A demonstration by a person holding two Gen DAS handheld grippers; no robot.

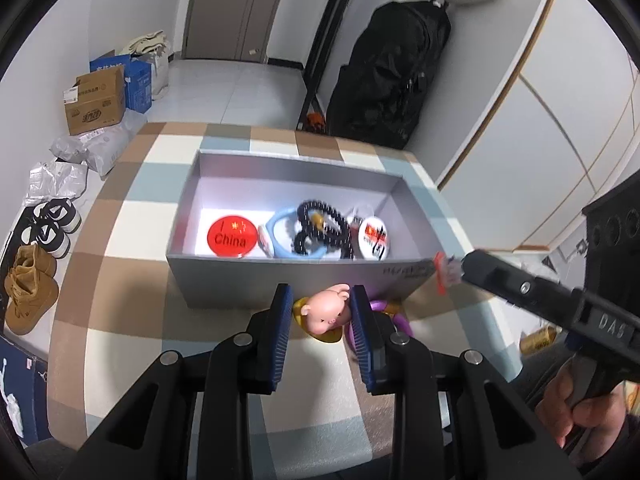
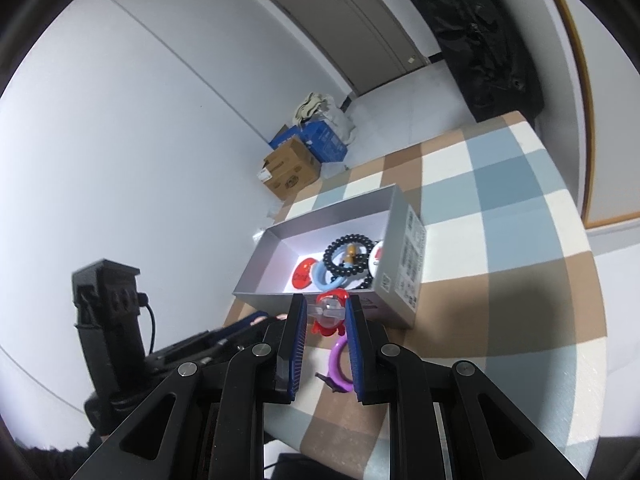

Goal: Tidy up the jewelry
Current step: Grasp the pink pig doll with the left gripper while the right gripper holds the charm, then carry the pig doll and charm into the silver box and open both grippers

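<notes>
Checked cloth (image 1: pixel 132 216) on my table, squares of tan, cream and pale blue. On the floor to my left: brown carton (image 1: pixel 96 102) against the wall, blue carton (image 1: pixel 138 80) just behind it, white bag (image 1: pixel 154 60) beyond that. Nearer, grey plastic parcels (image 1: pixel 94 146), then black-and-white sneakers (image 1: pixel 52 222), then tan boots (image 1: pixel 28 284). Grey door (image 1: pixel 236 8) at the far end. Black bag (image 1: pixel 394 76) stands upright past the table's far edge. White cabinet (image 1: pixel 540 132) on my right.
</notes>
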